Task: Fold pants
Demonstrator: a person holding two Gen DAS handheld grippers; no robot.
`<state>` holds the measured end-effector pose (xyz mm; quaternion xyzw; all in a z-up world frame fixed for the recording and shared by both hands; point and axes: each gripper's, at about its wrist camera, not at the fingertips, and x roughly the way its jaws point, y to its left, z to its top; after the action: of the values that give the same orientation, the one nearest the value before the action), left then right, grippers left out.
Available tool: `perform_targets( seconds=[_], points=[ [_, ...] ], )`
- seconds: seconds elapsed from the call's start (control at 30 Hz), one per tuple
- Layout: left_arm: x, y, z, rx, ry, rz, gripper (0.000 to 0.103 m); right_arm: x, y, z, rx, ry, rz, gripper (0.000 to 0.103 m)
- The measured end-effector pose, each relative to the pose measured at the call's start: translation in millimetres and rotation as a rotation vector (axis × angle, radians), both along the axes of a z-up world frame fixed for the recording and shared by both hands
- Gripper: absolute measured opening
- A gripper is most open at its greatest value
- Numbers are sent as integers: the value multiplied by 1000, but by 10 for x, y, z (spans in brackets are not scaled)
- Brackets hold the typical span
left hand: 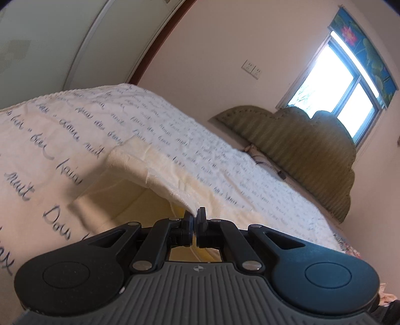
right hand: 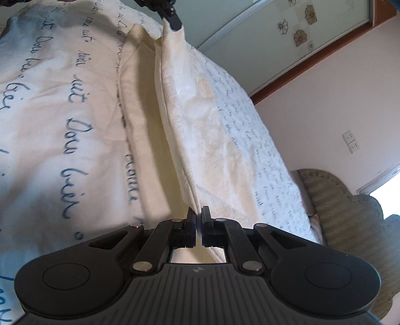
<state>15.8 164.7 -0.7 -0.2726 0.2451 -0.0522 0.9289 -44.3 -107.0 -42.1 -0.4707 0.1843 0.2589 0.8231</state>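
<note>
Gripping the pants point(left hand: 160, 172) at two points along one edge, both tools pinched tight on cloth. Left gripper point(left hand: 194, 220) clamping a thin corner of the cream fabric, jaws nearly touching with only the cloth between. Right gripper point(right hand: 198, 217) doing likewise on the near end of the same edge, pads closed on a doubled layer.

Lying across the bed point(left hand: 75, 130), on the script-printed cover, with the held edge lifted clear and the rest sagging down to the cover. Seen from the right wrist, stretching away as a raised ridge toward the left gripper's tip point(right hand: 175, 22) at the far end, a shadowed hollow underneath on the left. Looking like the middle of a fold, the lifted edge apparently being carried over the part lying flat.

Risking several things from here, judging by the look of it:
- Slipping out of the left pinch, since only a small corner seems caught there; pulling the two ends apart too hard would likely tear it free.
- Sagging in the middle if the two ends come closer together, leaving a crooked or bunched crease.
- Dragging the lower layer along, or rucking the cover, if the edge is carried too low.
- Landing skewed if one end is travelling ahead of the other, so the edges fail to line up.
- Catching only one of the doubled layers at the right, letting the other drop away.
</note>
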Motion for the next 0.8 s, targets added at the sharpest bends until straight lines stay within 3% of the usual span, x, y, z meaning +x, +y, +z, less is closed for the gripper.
perform_targets(
  seconds=[0.27,0.5,0.7,0.8],
  points=[
    [-2,111,-346,-26,120,54,1,-90,57,-73,25,39,11,4],
    [-66,73,-356,-5,123,55,1,-110,7,-70,61,49,-12,3],
    [-47,-106,-351,113,123,80,4,-104,22,-126,86,77,-32,3],
    [-45,-193,-313,193,137,79,12,-86,21,-161,110,77,-44,5]
  ],
)
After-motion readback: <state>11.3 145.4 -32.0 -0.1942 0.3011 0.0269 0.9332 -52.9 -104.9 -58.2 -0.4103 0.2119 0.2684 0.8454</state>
